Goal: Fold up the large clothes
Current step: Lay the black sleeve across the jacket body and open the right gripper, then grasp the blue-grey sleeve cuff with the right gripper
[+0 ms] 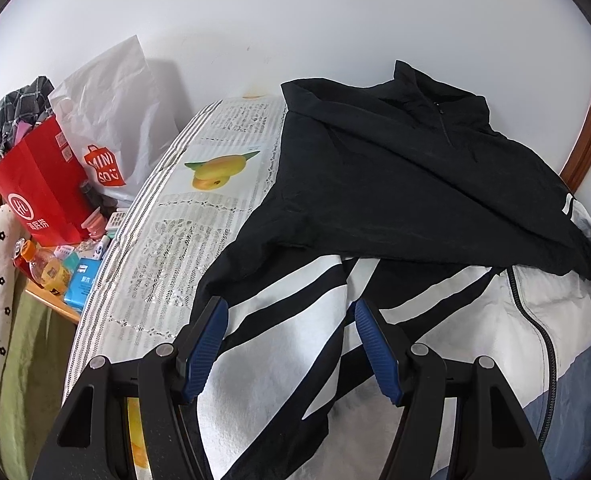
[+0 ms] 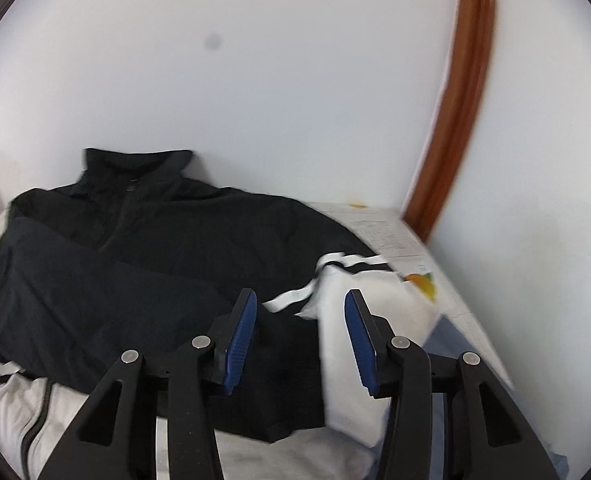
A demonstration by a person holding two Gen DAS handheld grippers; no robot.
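A black, white and blue zip jacket [image 1: 375, 200] lies on a printed tablecloth [image 1: 199, 216], collar toward the wall. One black sleeve is folded across its chest. My left gripper [image 1: 291, 320] is open and empty, just above the white striped sleeve [image 1: 279, 344]. In the right wrist view the jacket [image 2: 155, 248] fills the left and middle. My right gripper [image 2: 300, 312] is open and empty, over the black cuff and white sleeve part [image 2: 371, 300] on the jacket's right side.
A red paper bag [image 1: 43, 196], a white plastic bag [image 1: 111, 120], a drink bottle [image 1: 47, 268] and small boxes crowd a shelf at the left. A white wall stands right behind the jacket. A brown wooden frame [image 2: 455, 120] rises at the right.
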